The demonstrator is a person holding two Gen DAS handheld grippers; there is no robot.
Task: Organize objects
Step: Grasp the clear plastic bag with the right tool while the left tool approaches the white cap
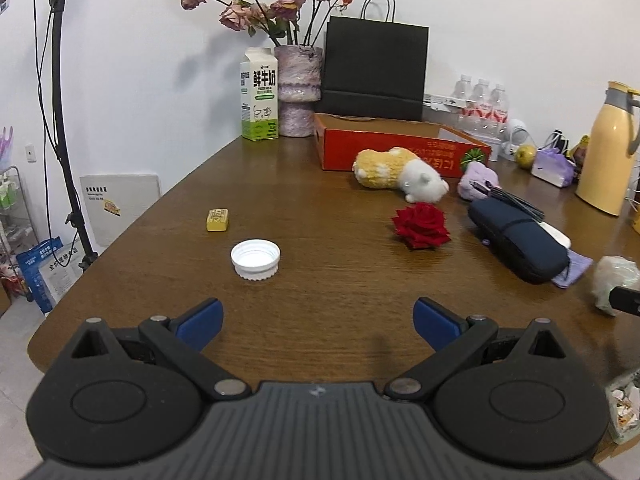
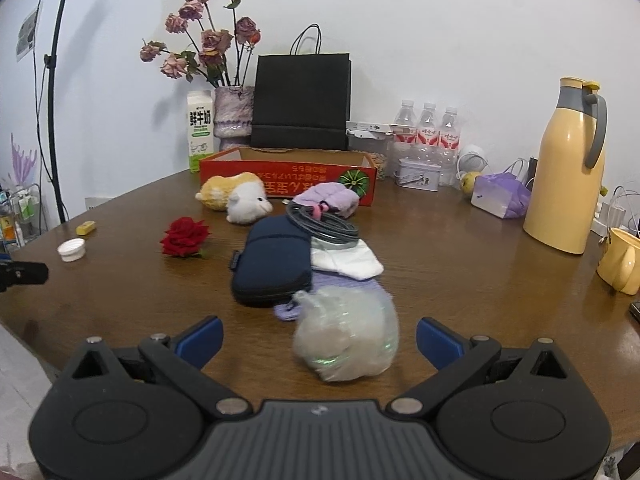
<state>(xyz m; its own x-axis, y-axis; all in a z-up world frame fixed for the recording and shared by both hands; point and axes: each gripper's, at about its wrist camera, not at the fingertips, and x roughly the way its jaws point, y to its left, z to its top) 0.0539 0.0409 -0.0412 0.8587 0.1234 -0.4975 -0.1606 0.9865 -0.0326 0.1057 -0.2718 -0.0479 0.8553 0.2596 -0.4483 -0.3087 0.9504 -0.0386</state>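
**Both tongs spread wide over the cluttered counter**

Where the milk carton (image 1: 259, 96) stands at upper centre of the left view, I read 鲜牛奶 on its face; the red box (image 1: 400, 148) carries upside-down print I cannot make out. My left tongs (image 1: 318, 322) gape empty, the white cap (image 1: 255, 259) just ahead. My right tongs (image 2: 319, 340) are released, a crumpled plastic bag (image 2: 346, 336) between the fingers, untouched.
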